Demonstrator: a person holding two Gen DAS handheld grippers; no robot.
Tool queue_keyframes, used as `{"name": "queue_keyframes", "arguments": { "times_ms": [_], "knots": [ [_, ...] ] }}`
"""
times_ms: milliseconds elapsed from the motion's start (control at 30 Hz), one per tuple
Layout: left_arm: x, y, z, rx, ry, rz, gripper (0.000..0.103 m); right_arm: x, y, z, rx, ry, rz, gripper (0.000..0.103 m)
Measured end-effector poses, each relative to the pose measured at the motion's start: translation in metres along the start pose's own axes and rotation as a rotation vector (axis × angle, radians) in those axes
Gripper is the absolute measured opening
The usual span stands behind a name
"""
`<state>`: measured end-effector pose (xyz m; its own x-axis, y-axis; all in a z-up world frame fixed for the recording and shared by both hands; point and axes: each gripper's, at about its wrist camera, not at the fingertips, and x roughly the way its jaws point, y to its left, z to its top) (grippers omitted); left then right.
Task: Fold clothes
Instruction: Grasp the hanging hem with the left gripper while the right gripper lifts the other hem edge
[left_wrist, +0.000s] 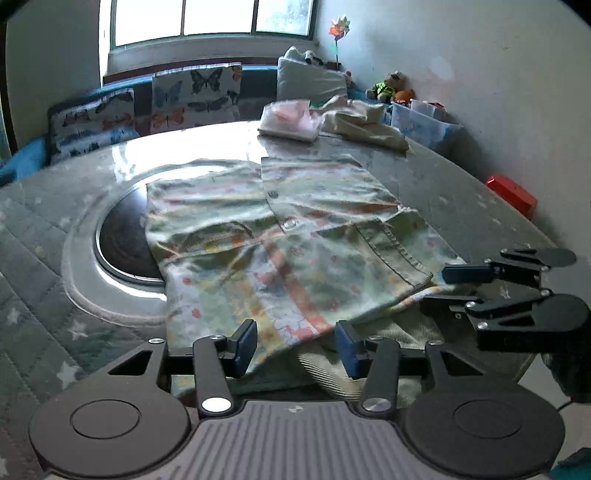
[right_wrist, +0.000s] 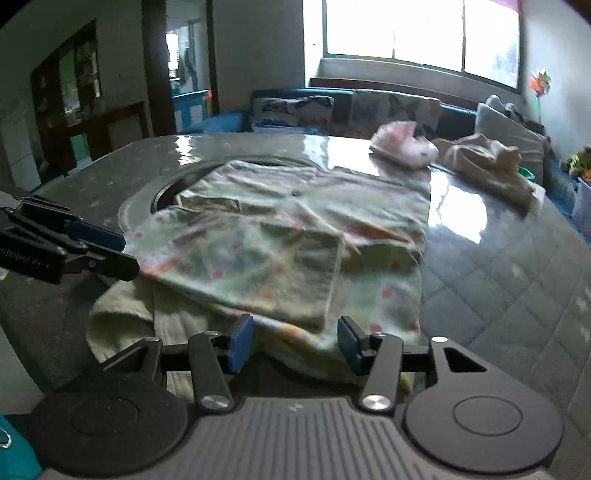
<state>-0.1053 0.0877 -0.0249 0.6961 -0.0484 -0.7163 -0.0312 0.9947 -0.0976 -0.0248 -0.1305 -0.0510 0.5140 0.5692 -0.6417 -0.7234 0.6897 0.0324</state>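
The printed shirt (left_wrist: 280, 236) lies mid-frame on the table (left_wrist: 461, 192), its button line running away from both claws. Its near hem lies between the spread, empty fingers of the left gripper (left_wrist: 295, 345) and right gripper (right_wrist: 295, 345), equally near.

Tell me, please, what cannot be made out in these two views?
- Printed shirt: its near hem is hidden behind the left tool; motion blur smears the print in the right wrist view.
- Green garment beneath: mostly covered by the shirt.
- Right tool: whether it touches cloth is unclear.
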Motion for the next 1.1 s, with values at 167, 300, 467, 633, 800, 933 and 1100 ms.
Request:
{"name": "queue_keyframes", "arguments": {
  "times_ms": [167,300,467,633,800,933,1100],
  "knots": [
    [0.006,-0.003,-0.005,0.014,0.033,0.006,0.049,-0.012,-0.004,0.002,0.014,-0.046,-0.020,0.050],
    [-0.002,-0.005,-0.006,0.016,0.036,0.006,0.051,-0.001,-0.008,0.001,0.019,-0.026,-0.034,0.050],
    [-0.018,-0.003,-0.008,-0.022,0.064,0.015,0.054,-0.007,-0.004,-0.003,-0.046,-0.023,-0.032,0.051],
    [-0.017,-0.006,-0.014,-0.069,0.132,-0.028,0.053,-0.021,-0.003,-0.003,-0.131,-0.019,-0.036,0.055],
    [-0.012,-0.008,-0.015,-0.100,0.172,-0.054,0.050,-0.033,0.003,-0.012,-0.258,0.006,-0.036,0.065],
    [-0.010,-0.009,-0.013,-0.113,0.183,-0.103,0.022,-0.037,0.008,-0.021,-0.344,0.013,-0.037,0.071],
    [-0.020,-0.006,0.003,-0.106,0.128,-0.127,0.014,-0.036,0.012,-0.027,-0.397,0.012,-0.017,0.074]
  ]
}}
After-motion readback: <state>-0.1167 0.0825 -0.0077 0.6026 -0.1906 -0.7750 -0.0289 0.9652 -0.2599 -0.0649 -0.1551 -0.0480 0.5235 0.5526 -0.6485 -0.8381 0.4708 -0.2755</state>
